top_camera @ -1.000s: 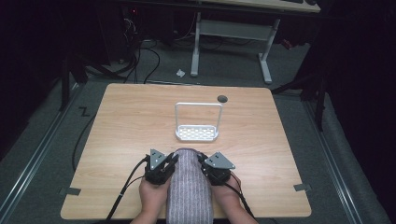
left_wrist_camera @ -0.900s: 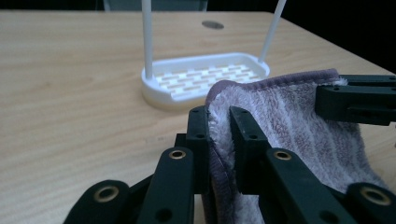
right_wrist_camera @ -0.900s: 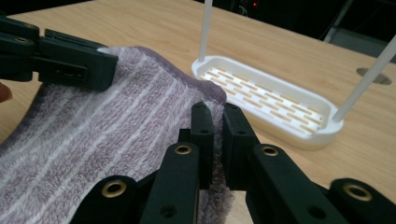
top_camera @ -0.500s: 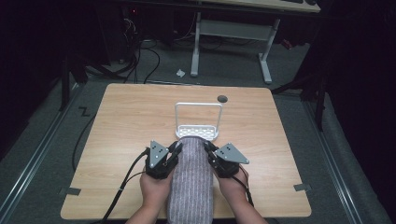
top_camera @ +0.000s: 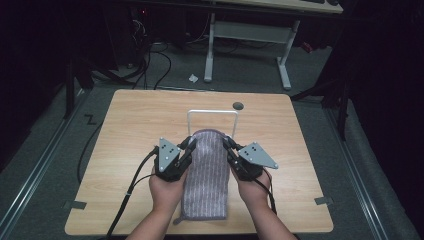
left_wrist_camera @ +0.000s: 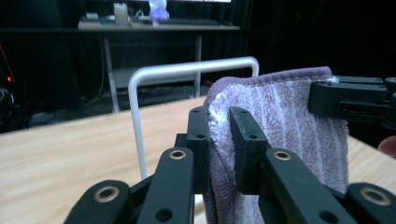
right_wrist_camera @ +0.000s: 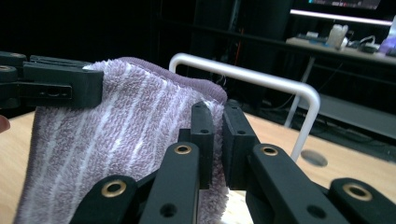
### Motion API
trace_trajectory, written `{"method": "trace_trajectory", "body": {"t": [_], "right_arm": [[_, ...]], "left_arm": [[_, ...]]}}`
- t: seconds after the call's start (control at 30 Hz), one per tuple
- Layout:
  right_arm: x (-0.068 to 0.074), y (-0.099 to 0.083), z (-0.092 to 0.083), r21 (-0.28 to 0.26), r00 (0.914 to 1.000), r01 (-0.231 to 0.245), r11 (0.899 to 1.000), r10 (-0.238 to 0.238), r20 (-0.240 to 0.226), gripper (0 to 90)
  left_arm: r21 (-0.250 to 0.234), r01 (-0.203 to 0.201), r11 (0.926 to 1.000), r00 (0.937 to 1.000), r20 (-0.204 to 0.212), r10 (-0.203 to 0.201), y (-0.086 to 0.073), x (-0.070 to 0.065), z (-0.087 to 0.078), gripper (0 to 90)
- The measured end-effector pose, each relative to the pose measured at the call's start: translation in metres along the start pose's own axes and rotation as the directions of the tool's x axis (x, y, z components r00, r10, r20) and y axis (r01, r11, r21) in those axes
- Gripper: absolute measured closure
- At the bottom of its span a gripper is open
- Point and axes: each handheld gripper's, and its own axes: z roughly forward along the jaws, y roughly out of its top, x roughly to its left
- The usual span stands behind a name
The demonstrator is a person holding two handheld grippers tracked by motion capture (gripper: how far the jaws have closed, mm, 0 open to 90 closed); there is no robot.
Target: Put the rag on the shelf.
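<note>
A purple striped towel is held up off the wooden table by its far end, stretched between both grippers. My left gripper is shut on the towel's left corner. My right gripper is shut on the right corner. Just beyond the raised edge stands a white wire rack with a rounded top bar, also seen as the bar behind the towel. The towel's near end trails on the table between the person's hands.
A small dark round hole sits in the table behind the rack. Cables trail from the grippers off the front edge. A white desk frame stands on the floor beyond the table.
Both grippers have carried the towel's far end forward and upward toward the rack. The towel's front edge now reaches the rack's bar.
</note>
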Motion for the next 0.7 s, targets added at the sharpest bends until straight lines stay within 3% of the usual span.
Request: {"method": "trace_trajectory", "body": {"t": [0.43,0.63,0.7], "right_arm": [[-0.006,0.046,-0.003,-0.096,0.9998,0.016,0.995,-0.015,0.011,84.9],[-0.015,0.063,-0.003,-0.124,0.9996,0.017,0.992,-0.015,0.023,84.9],[-0.019,0.069,-0.002,-0.132,0.9994,0.023,0.991,-0.019,0.03,85.0]], "left_arm": [[-0.089,-0.046,0.995,0.9989,0.003,0.046,0.039,0.002,-0.002,79.0],[-0.134,-0.102,0.9857,0.9948,-0.013,0.101,0.062,0.003,0.003,79.0],[-0.147,-0.108,0.9831,0.994,-0.001,0.109,0.069,0.005,0.008,79.0]]}}
